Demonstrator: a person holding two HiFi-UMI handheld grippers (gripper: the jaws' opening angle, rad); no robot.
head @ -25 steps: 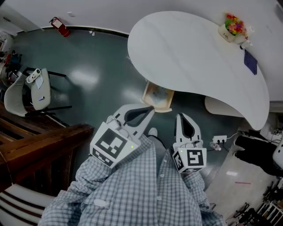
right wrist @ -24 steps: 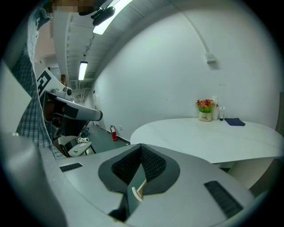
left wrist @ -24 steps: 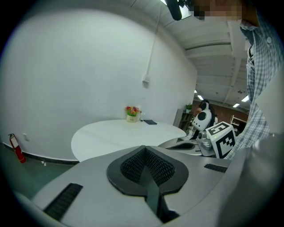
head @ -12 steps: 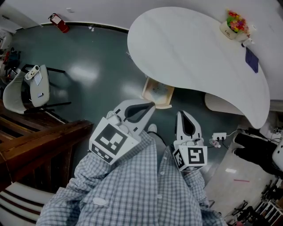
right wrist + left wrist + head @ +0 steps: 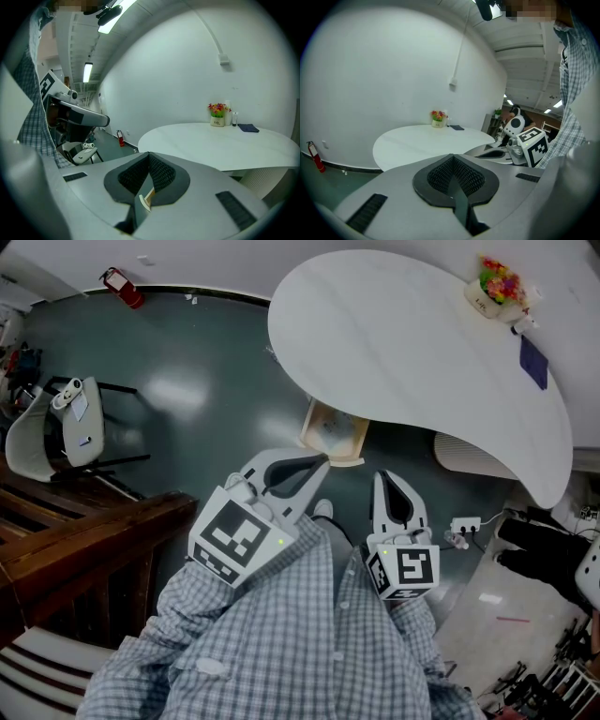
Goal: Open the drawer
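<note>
Though both tongs hang short of the white table (image 5: pixel 394 343), each is clenched on nothing: the left gripper (image 5: pixel 322 465) and the right gripper (image 5: pixel 384 480) show their jaws pressed together. Beyond them, under the table's near edge, the wooden drawer (image 5: pixel 330 457) stands pulled out, holding what may be a pale sheet; it is too small to be sure. At the table's far side sits a small pot (image 5: pixel 480 307) filled with bright flowers (image 5: pixel 499 282).
</note>
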